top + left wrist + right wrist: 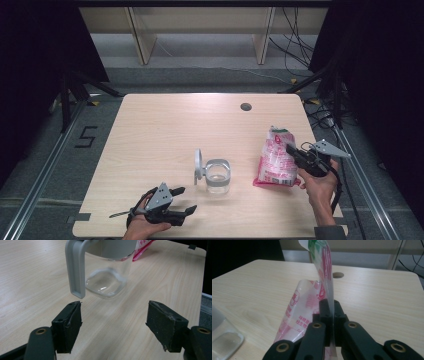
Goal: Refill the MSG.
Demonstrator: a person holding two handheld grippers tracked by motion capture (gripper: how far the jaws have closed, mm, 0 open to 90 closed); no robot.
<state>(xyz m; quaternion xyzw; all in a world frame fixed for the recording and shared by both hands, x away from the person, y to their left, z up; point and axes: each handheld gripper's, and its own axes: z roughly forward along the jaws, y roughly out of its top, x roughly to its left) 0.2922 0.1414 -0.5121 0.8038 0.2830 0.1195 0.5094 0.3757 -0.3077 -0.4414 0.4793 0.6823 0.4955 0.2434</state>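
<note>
Bag [325, 277] pinched in right tool [331, 307].

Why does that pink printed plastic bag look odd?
The pink printed plastic bag is half lifted: the right gripper pinches its edge, so it hangs crooked with its bottom on the wooden table. Nothing spilled.

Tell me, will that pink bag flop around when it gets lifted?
Probably yes. The bag is thin film that bends over above the right gripper pinching it, so it looks floppy. Its lower part sags onto the table, so it may swing and seems light.
</note>
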